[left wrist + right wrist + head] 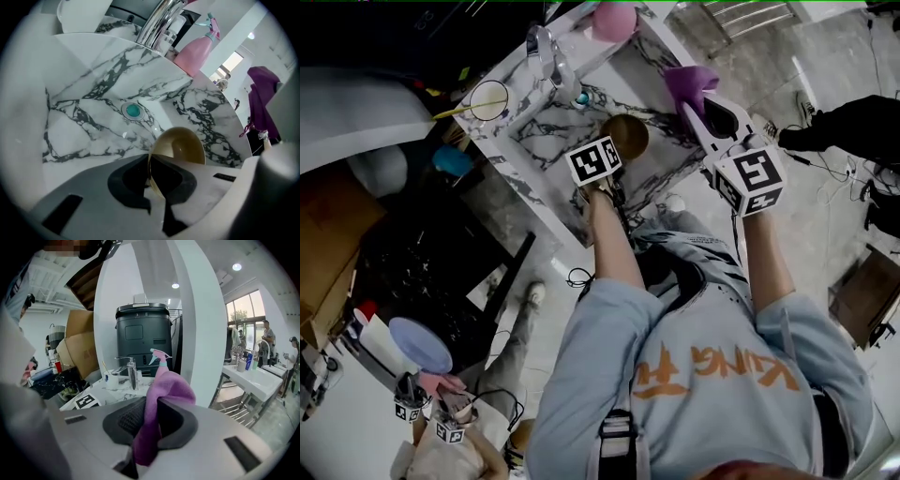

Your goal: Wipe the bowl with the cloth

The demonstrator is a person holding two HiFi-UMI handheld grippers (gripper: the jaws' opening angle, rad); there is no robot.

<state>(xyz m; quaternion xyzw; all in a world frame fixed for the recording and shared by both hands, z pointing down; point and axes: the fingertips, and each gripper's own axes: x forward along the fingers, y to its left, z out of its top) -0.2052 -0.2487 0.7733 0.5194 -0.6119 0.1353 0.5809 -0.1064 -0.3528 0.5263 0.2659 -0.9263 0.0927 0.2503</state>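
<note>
Left gripper [150,164] has its jaws pinched nearly together on the near rim of the gold bowl [180,145], which tilts on edge in the marble sink [84,136], near the drain [133,110]. Right gripper [152,404] is clamped on the purple cloth [166,385], whose bunched top pokes past the fingertips, near the bowl but apart from it. Both forearms reach forward, with the left gripper tipped steeply down and the right nearer level.

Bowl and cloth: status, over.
Left hand-held gripper shut on the rim of the gold bowl, over the marble sink. Right hand-held gripper shut on the purple cloth, clear of the bowl. Nothing between them; wiping not yet started.
</note>
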